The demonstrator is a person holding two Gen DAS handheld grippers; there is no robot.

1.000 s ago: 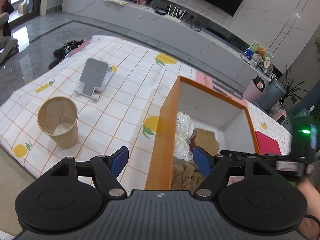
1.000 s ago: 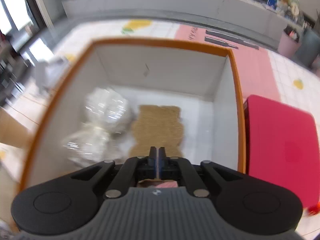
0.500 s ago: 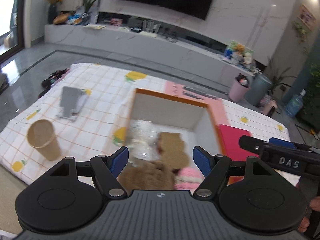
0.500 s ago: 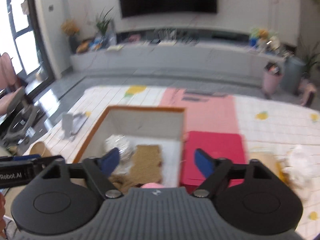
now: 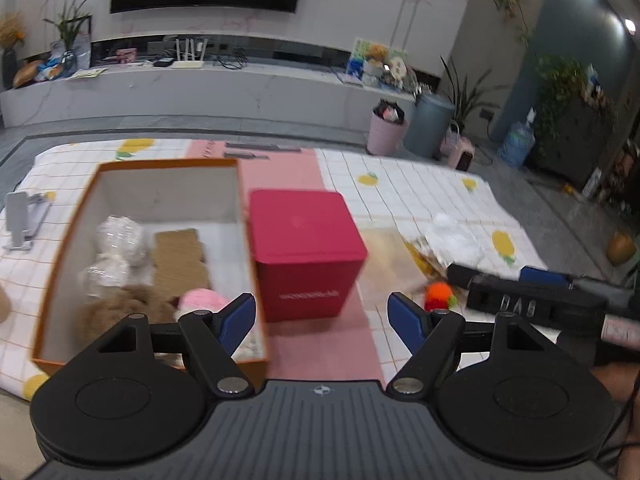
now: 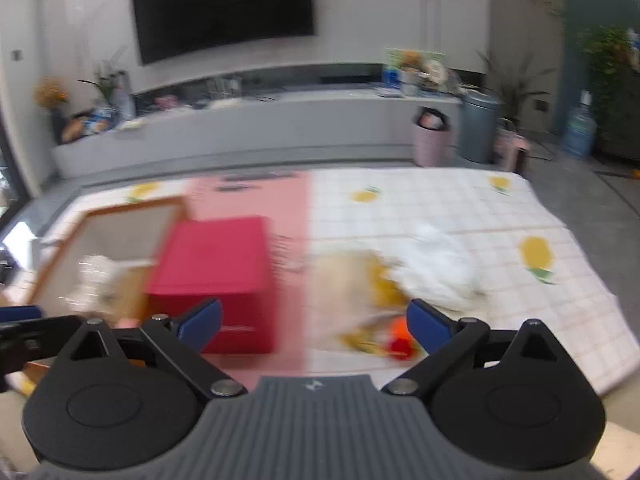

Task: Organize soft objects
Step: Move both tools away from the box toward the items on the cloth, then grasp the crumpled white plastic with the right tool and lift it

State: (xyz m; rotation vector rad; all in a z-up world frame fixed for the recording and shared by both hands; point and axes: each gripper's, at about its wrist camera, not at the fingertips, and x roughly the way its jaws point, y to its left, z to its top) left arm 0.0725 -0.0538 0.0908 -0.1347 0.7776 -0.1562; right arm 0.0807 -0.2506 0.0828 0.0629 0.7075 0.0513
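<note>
An orange-rimmed open box [image 5: 100, 172] sits at the left on the checked cloth and holds two clear-wrapped white bundles [image 5: 120, 236], a tan pad [image 5: 180, 256], a brown fuzzy thing [image 5: 128, 304] and a pink soft thing [image 5: 202, 298]. A small orange-red plush [image 5: 438, 294] lies right of the red box [image 5: 304, 248], near a yellow-white wrapper pile [image 5: 452, 240]. My left gripper [image 5: 322, 316] is open and empty above the red box's front. My right gripper [image 6: 316, 322] is open and empty, raised above the table; the plush [image 6: 400, 336] lies by its right finger.
A grey phone stand [image 5: 22, 216] lies at the far left of the cloth. The red box [image 6: 220, 272] stands between the orange box [image 6: 120, 216] and the wrapper pile [image 6: 432, 268]. A pink bin [image 5: 386, 130] and a grey bin [image 5: 430, 124] stand beyond the table.
My right gripper opened, left the orange box and swung right and up; the pink soft thing now lies in the box. My left gripper also panned right, still open.
</note>
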